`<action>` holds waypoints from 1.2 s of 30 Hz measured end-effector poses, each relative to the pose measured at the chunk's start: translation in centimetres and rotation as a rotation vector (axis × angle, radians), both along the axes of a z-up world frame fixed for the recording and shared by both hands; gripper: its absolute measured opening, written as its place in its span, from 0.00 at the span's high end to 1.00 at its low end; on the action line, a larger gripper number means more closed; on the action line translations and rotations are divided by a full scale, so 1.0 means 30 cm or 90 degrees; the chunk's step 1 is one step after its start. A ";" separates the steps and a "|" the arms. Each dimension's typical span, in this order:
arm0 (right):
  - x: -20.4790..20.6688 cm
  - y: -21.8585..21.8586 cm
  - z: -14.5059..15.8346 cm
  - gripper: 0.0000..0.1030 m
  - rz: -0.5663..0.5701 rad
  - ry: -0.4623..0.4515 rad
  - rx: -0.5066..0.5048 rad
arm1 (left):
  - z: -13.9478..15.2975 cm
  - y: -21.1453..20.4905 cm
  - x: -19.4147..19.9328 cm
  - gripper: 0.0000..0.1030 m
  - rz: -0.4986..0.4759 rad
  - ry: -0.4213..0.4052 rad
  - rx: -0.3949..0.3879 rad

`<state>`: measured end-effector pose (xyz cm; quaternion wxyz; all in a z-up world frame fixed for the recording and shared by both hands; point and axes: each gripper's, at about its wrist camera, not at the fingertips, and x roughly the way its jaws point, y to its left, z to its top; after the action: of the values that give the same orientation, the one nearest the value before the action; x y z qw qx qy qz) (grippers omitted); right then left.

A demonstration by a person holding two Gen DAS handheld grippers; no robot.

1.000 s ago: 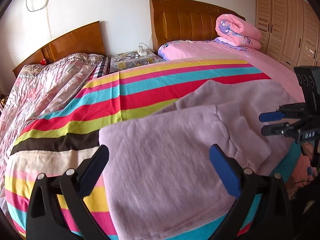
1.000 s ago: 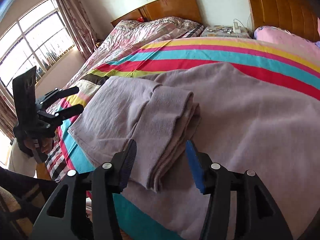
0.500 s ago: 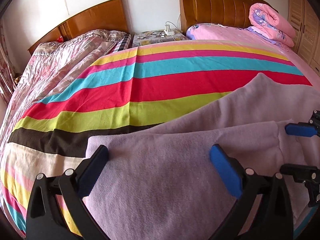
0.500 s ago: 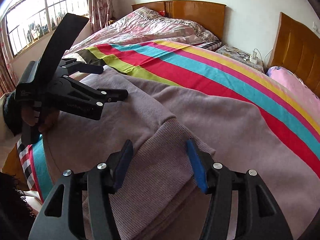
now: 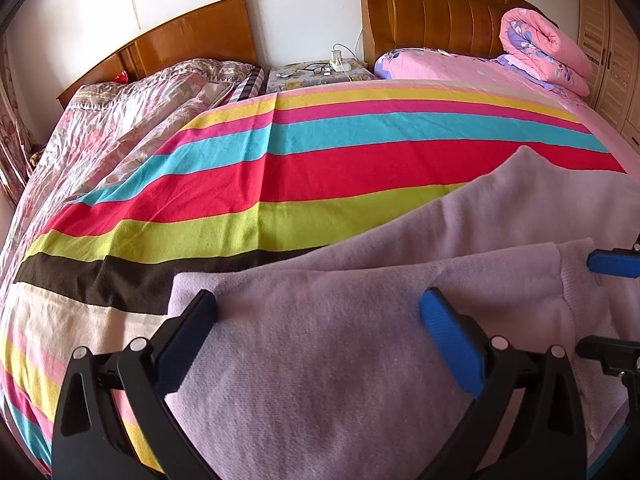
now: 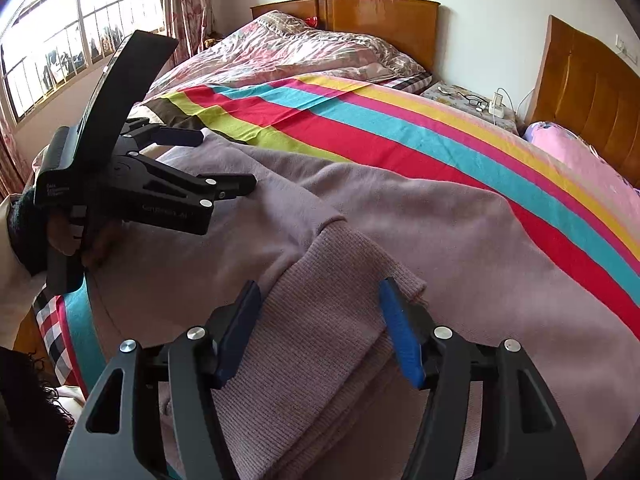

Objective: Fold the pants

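Two grippers hang over lilac pants [image 5: 360, 360] that lie on a striped blanket [image 5: 320, 168] across the lower half of both frames. The left gripper [image 5: 318, 316] fills the bottom of its own view with jaws spread wide above flat cloth, pinching nothing; in the right view it sits at middle left, held by a hand [image 6: 60, 232] partly hidden behind the black body. Small pale lettering on that body is too blurred to read. The right gripper [image 6: 320, 322] stands at the bottom of its view, jaws opening, with the ribbed cuff [image 6: 340, 280] of the pants between the pads; whether either pad touches the knit I cannot tell. In the left view only its two fingertips [image 5: 612, 264] show, cut off by the right edge.

The pants run out of both frames at the bottom, so their full outline cannot be made out. In the upper part of the left view stand two wooden headboards [image 5: 192, 44], a nightstand [image 5: 316, 74] bearing glasses and a charger, and a rolled pink quilt [image 5: 544, 48] at upper right. A window [image 6: 72, 32] occupies the upper left of the right view. Carving on the right headboard is illegible.
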<state>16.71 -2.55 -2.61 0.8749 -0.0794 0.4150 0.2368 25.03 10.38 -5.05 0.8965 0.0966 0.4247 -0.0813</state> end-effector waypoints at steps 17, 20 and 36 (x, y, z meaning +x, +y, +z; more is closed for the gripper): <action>-0.074 -0.596 -0.011 0.19 -0.294 0.029 -0.080 | 0.164 -0.139 -0.065 0.01 -0.021 -0.062 -0.002; -0.129 -0.751 -0.036 0.19 -0.378 0.056 -0.086 | 0.226 -0.302 -0.080 0.01 -0.086 -0.094 -0.010; -0.670 -1.173 -0.041 0.22 -0.577 0.059 0.303 | -0.002 -0.670 -0.112 0.01 -0.199 -0.006 0.087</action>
<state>-3.40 -37.75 -3.85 0.8643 0.3202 0.3806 -0.0754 21.66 -9.71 -5.12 0.8665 0.2222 0.4046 -0.1901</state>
